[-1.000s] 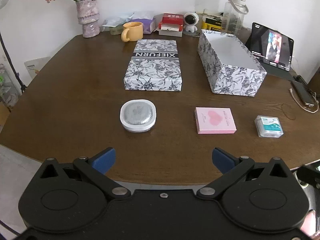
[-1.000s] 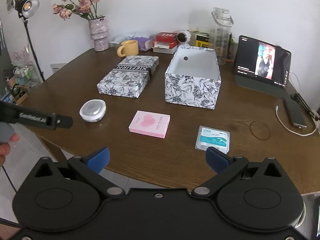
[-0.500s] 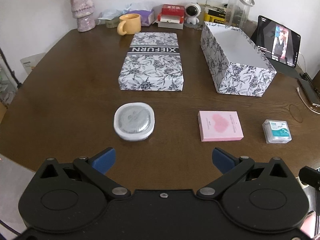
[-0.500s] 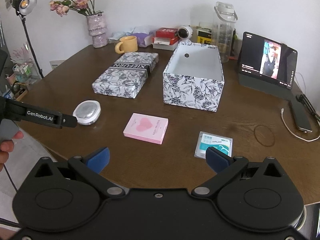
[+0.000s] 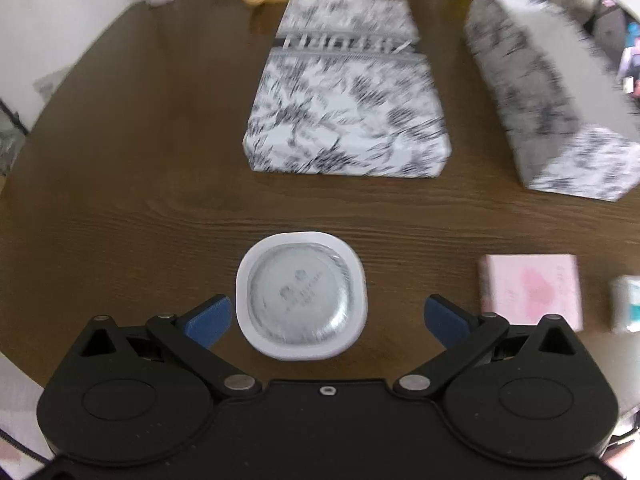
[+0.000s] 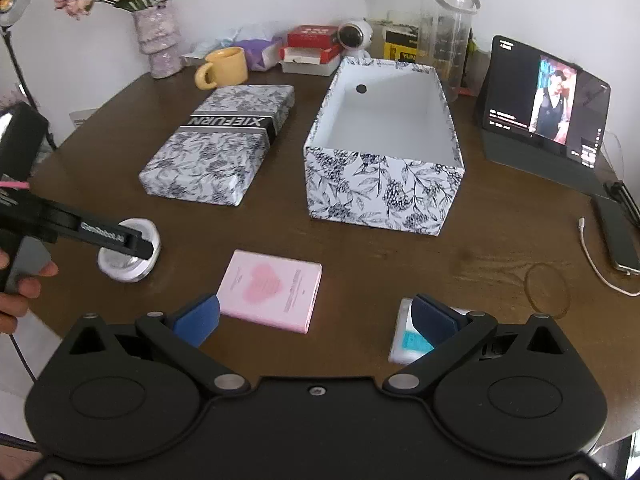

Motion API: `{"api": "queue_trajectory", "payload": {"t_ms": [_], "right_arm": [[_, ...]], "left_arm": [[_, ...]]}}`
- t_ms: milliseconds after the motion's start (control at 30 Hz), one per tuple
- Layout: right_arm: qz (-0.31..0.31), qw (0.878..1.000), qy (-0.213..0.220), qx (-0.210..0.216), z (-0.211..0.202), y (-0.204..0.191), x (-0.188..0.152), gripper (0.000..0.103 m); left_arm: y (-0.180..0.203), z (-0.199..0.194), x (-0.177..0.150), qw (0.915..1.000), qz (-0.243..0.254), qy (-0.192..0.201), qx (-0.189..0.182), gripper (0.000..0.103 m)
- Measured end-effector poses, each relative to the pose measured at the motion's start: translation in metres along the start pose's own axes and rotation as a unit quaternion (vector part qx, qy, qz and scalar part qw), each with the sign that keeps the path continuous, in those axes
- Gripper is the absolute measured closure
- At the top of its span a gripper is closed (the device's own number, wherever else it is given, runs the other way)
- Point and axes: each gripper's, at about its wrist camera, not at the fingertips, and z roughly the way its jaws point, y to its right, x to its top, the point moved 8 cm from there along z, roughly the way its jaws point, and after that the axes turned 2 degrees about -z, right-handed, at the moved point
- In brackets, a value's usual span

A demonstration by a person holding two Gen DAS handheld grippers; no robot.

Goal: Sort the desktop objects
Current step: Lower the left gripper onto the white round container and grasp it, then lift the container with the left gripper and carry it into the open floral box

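A white rounded case with a silver lid (image 5: 301,296) lies on the brown table, between the wide-open fingers of my left gripper (image 5: 328,320); it also shows in the right wrist view (image 6: 132,258), partly hidden by the left gripper. A pink box with a heart (image 6: 271,289) lies just ahead of my open, empty right gripper (image 6: 316,318). A small white and teal packet (image 6: 408,340) sits partly under the right fingertip (image 6: 434,318). An open floral box (image 6: 384,152) and its floral lid (image 6: 224,148) stand farther back.
A yellow mug (image 6: 222,67), flower vase (image 6: 158,42), red boxes, small camera and water bottle (image 6: 448,32) line the back edge. A tablet (image 6: 548,108) plays at the right, with a phone (image 6: 618,236), cable and a thin ring (image 6: 546,288) nearby.
Both grippers have moved forward and down over the table. The left one now straddles the white case; the right one has closed in on the pink box and packet.
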Motion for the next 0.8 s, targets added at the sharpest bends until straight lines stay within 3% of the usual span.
{"api": "queue_trajectory", "payload": {"t_ms": [267,367,467,667,800], "right_arm": [[0.012,1.0,-0.019,-0.01,0.026,0.001,0.018,0.0],[0.02,0.999,-0.025,-0.015,0.032,0.006,0.021,0.0],[0.028,0.999,-0.029,-0.017,0.037,0.009,0.026,0.0],[0.036,0.999,-0.031,-0.024,0.047,0.01,0.039,0.0],[0.044,0.998,-0.03,-0.033,0.051,0.017,0.046,0.0]], "left_arm": [[-0.012,0.044,0.002,0.9956,-0.036,-0.086,0.002,0.012],[-0.015,0.041,0.006,0.9952,-0.035,-0.092,0.001,0.013],[-0.015,0.038,0.006,0.994,-0.039,-0.102,0.002,0.023],[-0.012,0.032,0.003,0.9922,-0.029,-0.122,-0.003,0.023],[-0.005,0.023,0.011,0.991,-0.021,-0.128,-0.034,0.023]]}}
